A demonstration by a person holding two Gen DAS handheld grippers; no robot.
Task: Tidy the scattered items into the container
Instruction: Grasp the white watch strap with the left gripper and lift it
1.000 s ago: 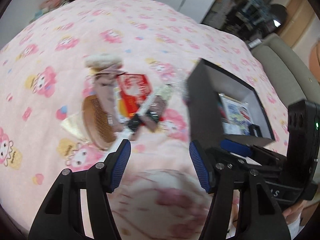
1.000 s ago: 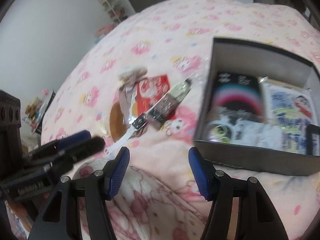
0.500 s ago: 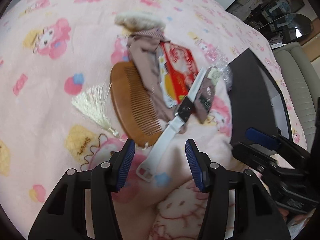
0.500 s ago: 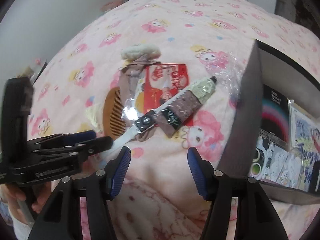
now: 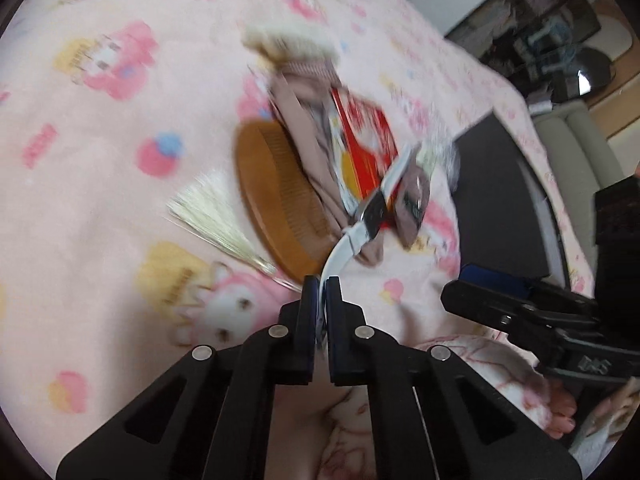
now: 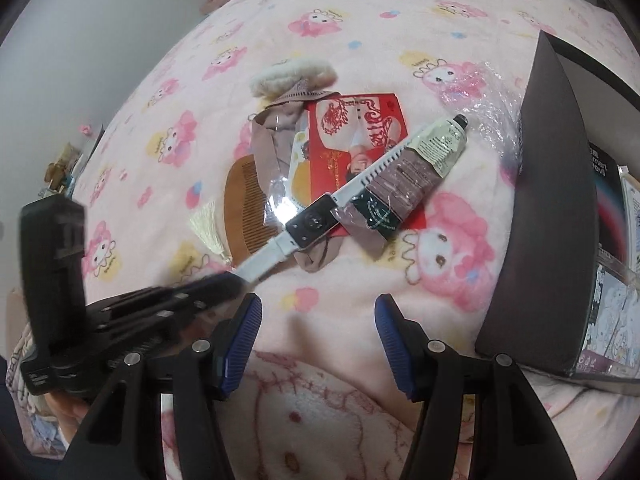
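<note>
The left tool (image 5: 321, 286) is clenched on the near end of the white comb (image 6: 308, 226), which reaches ahead over the pile on the pink blanket (image 6: 360, 20), while the right tool (image 6: 318, 338) hangs released, the dark box (image 6: 548, 208) to its right.

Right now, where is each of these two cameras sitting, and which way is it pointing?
Left wrist view: sits on the left hand-held gripper, looking along its fingers, shut on the white hair tool; the right hand-held gripper shows at the right.
Right wrist view: sits on the right hand-held gripper, jaws open, facing the pile on the pink blanket; the left one enters from the left.
Both share the white hair tool, wooden comb, red packet and dark box.
</note>
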